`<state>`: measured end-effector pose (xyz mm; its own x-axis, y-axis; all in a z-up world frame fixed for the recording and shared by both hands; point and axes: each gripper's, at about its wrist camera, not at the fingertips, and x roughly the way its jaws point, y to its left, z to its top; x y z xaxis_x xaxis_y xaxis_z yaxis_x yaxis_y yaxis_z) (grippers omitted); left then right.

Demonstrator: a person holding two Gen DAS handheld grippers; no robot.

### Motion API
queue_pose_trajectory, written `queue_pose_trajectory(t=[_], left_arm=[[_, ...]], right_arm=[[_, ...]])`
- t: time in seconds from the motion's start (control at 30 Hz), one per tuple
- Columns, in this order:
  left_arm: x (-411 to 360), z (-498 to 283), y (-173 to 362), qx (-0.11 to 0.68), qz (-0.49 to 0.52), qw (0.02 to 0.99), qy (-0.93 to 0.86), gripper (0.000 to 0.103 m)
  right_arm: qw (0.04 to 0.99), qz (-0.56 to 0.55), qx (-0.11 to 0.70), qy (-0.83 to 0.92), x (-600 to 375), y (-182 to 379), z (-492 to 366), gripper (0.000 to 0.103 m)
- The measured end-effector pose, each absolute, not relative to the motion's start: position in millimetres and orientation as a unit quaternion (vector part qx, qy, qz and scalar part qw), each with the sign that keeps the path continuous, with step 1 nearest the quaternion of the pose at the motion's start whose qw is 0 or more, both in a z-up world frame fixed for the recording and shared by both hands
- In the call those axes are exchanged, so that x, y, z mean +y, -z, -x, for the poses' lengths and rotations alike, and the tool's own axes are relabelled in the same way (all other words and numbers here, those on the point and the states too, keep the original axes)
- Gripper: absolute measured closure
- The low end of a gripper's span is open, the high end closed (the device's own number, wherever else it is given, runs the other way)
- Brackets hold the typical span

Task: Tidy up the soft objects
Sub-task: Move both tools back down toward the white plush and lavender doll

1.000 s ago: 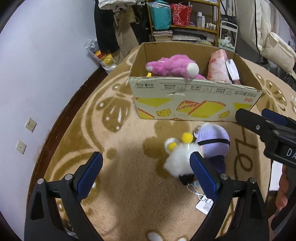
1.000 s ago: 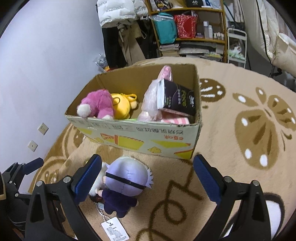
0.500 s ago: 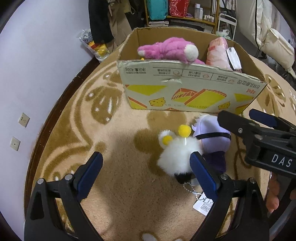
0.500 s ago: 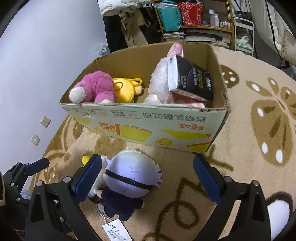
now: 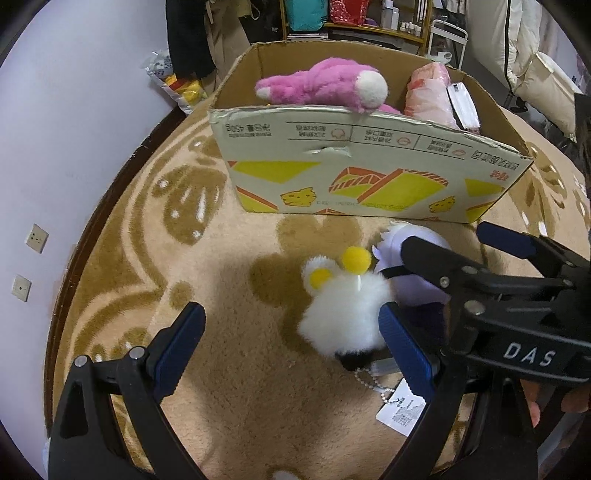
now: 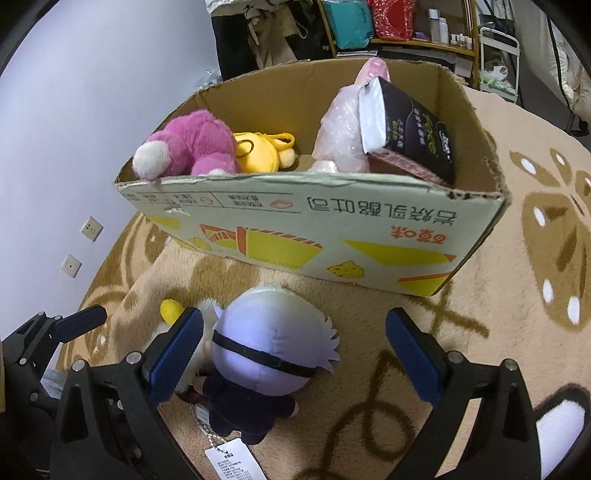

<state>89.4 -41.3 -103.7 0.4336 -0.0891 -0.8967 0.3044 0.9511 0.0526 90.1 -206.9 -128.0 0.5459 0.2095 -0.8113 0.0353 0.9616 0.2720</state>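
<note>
A white fluffy plush with yellow ears (image 5: 341,310) and a lilac-haired doll (image 6: 269,347) lie side by side on the carpet before a cardboard box (image 6: 325,229). The box (image 5: 354,177) holds a pink plush (image 5: 325,83), a yellow plush (image 6: 264,151), a wrapped pink toy (image 6: 343,129) and a dark packet (image 6: 410,129). My left gripper (image 5: 291,343) is open, its right finger beside the white plush. My right gripper (image 6: 295,350) is open and straddles the doll's head; it also shows in the left wrist view (image 5: 491,266).
A patterned beige carpet (image 5: 221,362) covers the floor. A white wall with sockets (image 5: 35,238) runs along the left. Hanging clothes (image 6: 258,33) and a cluttered shelf (image 6: 399,26) stand behind the box. Paper tags (image 6: 232,461) trail from the toys.
Both grippers moved forward and lower toward the two toys and the box. The right gripper now straddles the doll's head. Both stayed open.
</note>
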Motion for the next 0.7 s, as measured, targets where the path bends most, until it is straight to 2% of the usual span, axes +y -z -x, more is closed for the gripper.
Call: queue_pose_trajectory(t=[0.7], left_arm=[[-44, -104, 126, 0.549, -0.091, 0.820, 0.130, 0.009]], right_arm=[[0.858, -0.134, 0.492, -0.060, -204, 140, -97, 0.000]])
